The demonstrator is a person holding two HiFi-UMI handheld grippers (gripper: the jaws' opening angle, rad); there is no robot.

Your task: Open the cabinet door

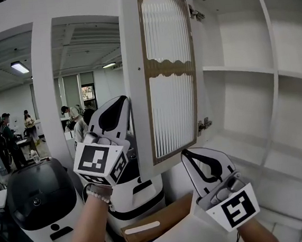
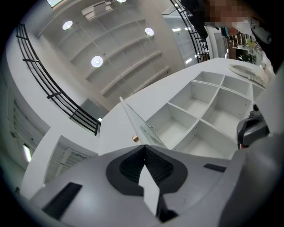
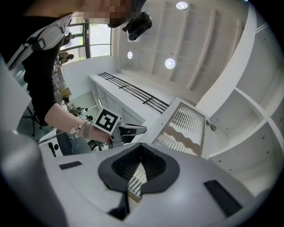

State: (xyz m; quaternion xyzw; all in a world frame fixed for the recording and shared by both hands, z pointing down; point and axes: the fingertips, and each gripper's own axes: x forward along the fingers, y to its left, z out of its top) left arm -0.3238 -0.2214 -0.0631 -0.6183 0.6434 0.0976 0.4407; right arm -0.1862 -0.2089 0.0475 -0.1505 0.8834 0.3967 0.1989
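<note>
The white cabinet door (image 1: 170, 73) with a ribbed glass panel stands swung open on two hinges (image 1: 204, 124), baring the empty shelves (image 1: 242, 72). My left gripper (image 1: 123, 100) points up beside the door's free left edge, jaws shut with nothing between them; whether it touches the door I cannot tell. In the left gripper view the small brass knob (image 2: 135, 138) sits just above the closed tips of the left gripper (image 2: 144, 146). My right gripper (image 1: 189, 154) hangs below the door's lower corner, shut and empty. The right gripper view shows the door (image 3: 182, 128) beyond the right gripper (image 3: 141, 144).
A white pillar (image 1: 45, 85) rises left of the door. Two white-and-black machines (image 1: 42, 203) stand below left, with a brown cardboard piece (image 1: 160, 218) beside them. Several people (image 1: 3, 132) stand far back in the room on the left.
</note>
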